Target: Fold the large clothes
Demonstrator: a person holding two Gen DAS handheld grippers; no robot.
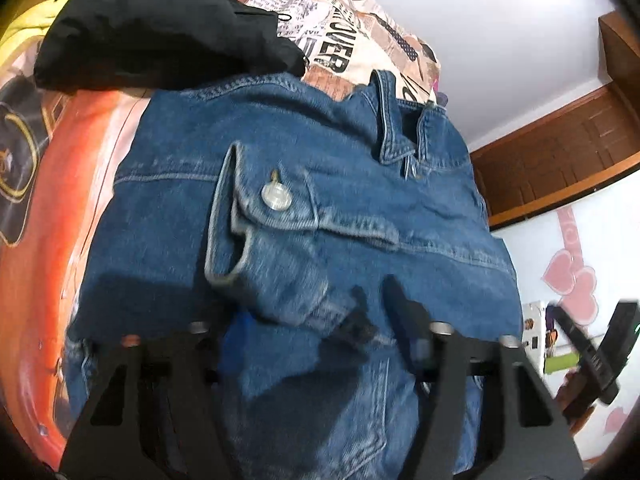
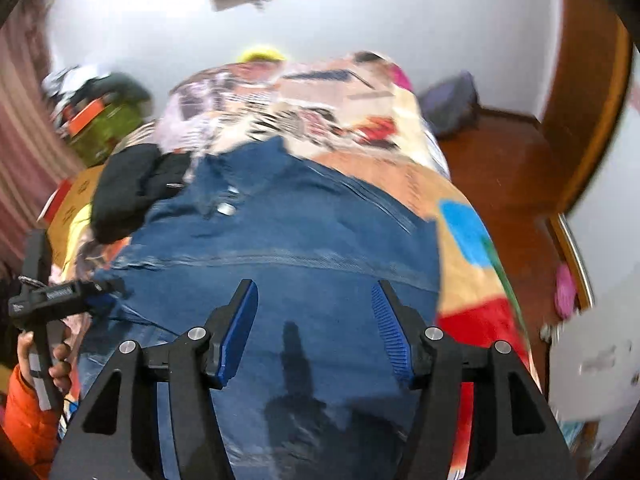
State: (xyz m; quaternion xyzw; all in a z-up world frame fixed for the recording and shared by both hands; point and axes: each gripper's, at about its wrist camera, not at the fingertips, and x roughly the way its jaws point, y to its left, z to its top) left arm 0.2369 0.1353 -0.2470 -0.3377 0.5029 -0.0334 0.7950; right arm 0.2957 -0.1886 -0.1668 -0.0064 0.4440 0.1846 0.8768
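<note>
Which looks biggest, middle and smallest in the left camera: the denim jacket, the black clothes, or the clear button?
1. Denim jacket, filling most of the view, though it is also nearest the camera.
2. Black clothes, a pile beyond the jacket.
3. Clear button on the jacket's pocket flap, by far the smallest.

Printed bedspread (image 1: 340, 52), seemingly wooden wardrobe (image 1: 560, 152)

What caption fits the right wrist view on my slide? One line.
Right gripper, fingers open, hovers over a denim jacket spread on a patterned bedspread.
</note>
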